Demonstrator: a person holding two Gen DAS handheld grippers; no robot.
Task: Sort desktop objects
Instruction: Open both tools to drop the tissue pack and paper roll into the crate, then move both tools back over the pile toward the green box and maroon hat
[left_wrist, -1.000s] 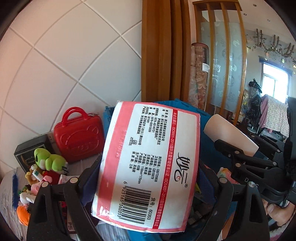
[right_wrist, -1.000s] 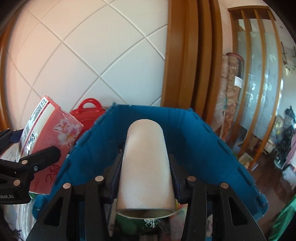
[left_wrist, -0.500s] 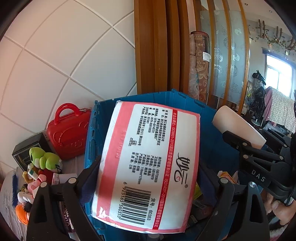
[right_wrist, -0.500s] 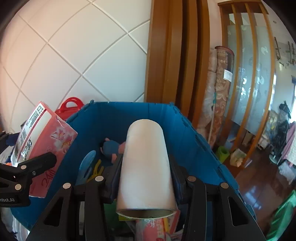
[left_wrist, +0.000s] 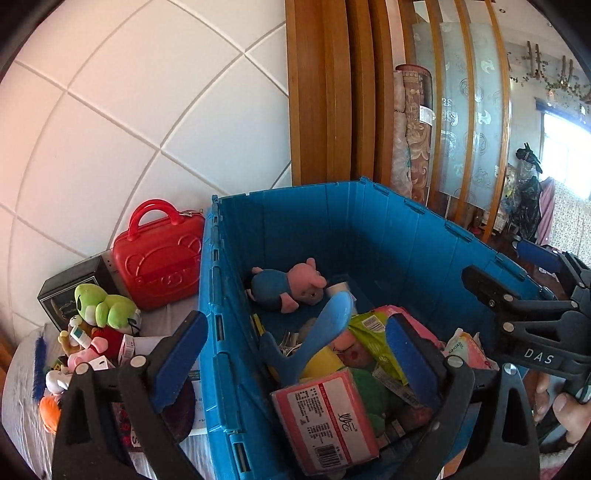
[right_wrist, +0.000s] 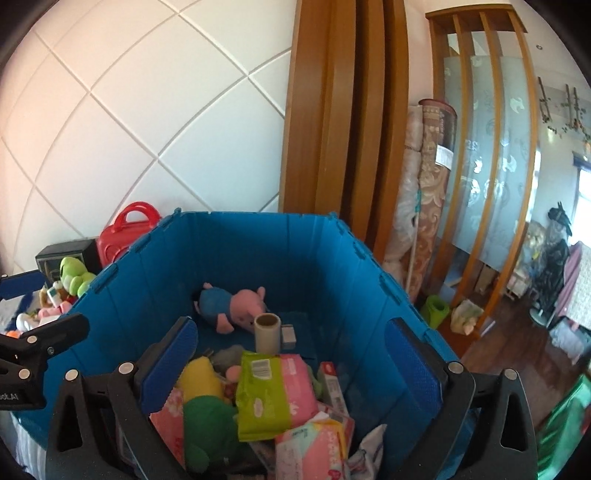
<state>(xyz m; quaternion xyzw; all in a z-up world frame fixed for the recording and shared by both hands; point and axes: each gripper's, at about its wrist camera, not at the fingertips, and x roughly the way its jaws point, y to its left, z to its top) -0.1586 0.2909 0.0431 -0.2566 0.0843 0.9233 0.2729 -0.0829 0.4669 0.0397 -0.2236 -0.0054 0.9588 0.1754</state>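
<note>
Both of your hand-held grippers are empty, fingers spread apart, poised over the near end of the blue crate (left_wrist: 332, 221). The left hand-held gripper (left_wrist: 291, 354) straddles the crate's left wall, one blue pad outside it and one inside; the right hand-held gripper (right_wrist: 291, 350) sits wholly above the crate's interior.

Directly under your left hand-held gripper, at the crate's near end, the tissue pack (left_wrist: 327, 417) lies label-up on top of the pile. It rests tilted against a green soft item, so it may slide lower if the pile is disturbed.

Just beyond it in the crate: a green wipes pack (right_wrist: 258, 395) over pink packs, a yellow toy (right_wrist: 201, 376), and a light blue scoop (left_wrist: 314, 336) leaning across the heap.

Farther in, on the crate's bare floor, the cardboard tube (right_wrist: 266, 332) stands upright beside a small grey box (right_wrist: 288, 336). Upright like that it looks liable to tip if bumped. Behind it the pig plush (right_wrist: 231, 304) lies on its side near the crate's far wall.

Left of the crate, on the counter (left_wrist: 22, 369), unsorted things remain: a frog plush (left_wrist: 105, 306), small toys, a black box (left_wrist: 70, 288), and a red toy case (left_wrist: 159, 258) against the wall.

Judgement: with both hand-held grippers empty, the sorting looks partway done; the cluster left of the crate is the likely next source.
</note>
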